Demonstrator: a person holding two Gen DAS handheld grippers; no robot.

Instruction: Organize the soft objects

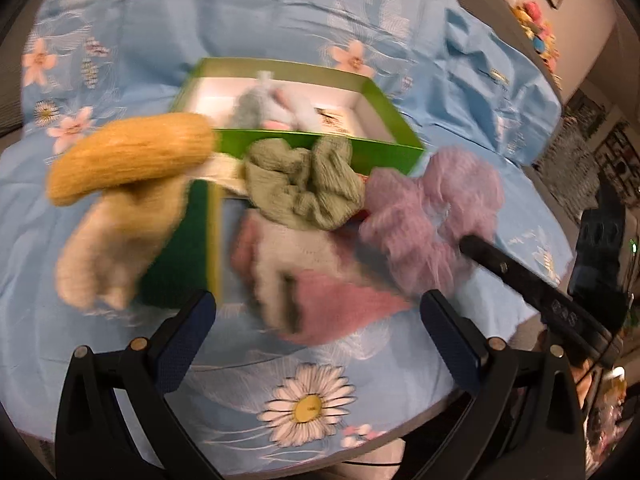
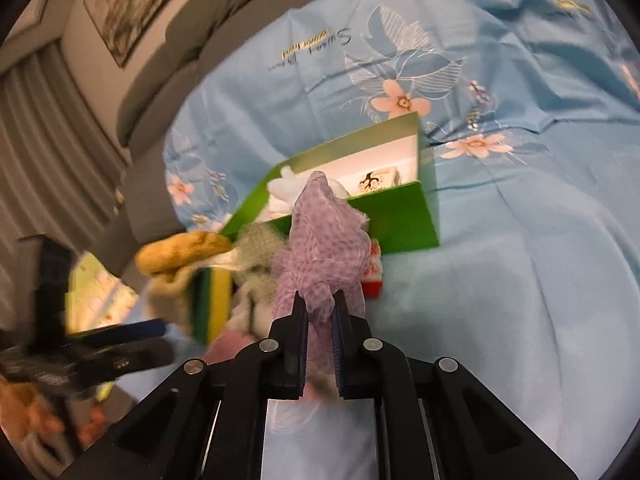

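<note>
Lilac mesh scrunchie is pinched between the two fingers of the right gripper, whose jaws are closed tight on its near edge. It sits just in front of the green box on the blue flowered sheet, beside a green scrunchie. Left gripper has its jaws wide apart and holds nothing, above a pink and white sock.

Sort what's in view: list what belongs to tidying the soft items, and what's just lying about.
Job:
purple scrunchie, clamped in right gripper
green scrunchie
pink sock
yellow sock
green box
left gripper, open

Lying about:
floral bedsheet
framed picture
</note>
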